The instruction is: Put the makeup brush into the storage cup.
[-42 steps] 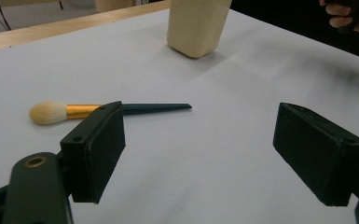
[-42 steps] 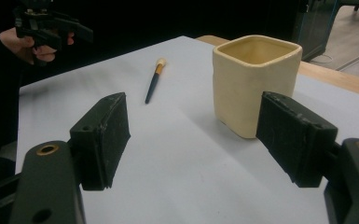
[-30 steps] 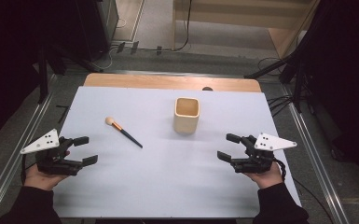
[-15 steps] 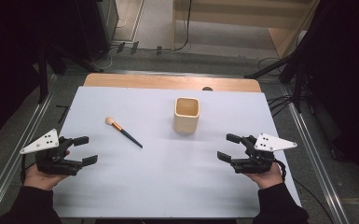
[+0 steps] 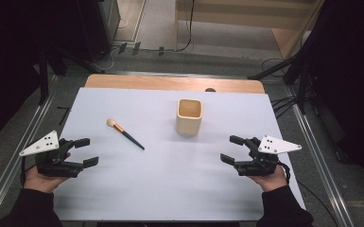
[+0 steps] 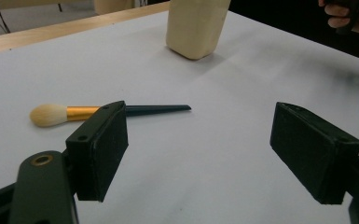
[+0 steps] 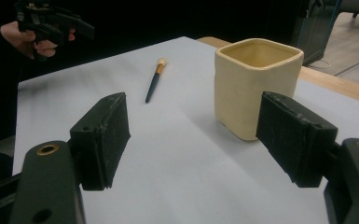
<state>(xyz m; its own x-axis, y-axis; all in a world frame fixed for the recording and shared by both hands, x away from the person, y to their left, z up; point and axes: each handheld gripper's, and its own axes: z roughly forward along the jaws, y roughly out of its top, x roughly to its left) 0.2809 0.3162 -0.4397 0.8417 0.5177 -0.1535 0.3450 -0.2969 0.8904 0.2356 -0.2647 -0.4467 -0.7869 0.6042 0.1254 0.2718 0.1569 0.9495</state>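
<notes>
surface: white table (image 5: 170, 189) | on it: 1 makeup brush (image 5: 125, 134), 1 cream square cup (image 5: 189, 116), well apart

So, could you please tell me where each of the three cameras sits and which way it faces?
High view: above the person's side, looking forward and down on the table; both hands, left gripper, right gripper.
Left gripper view: rides the left gripper, jaws open, facing the brush and cup.
Right gripper view: rides the right gripper, jaws open, facing the cup, brush beyond.
All three share brush and cup.
</notes>
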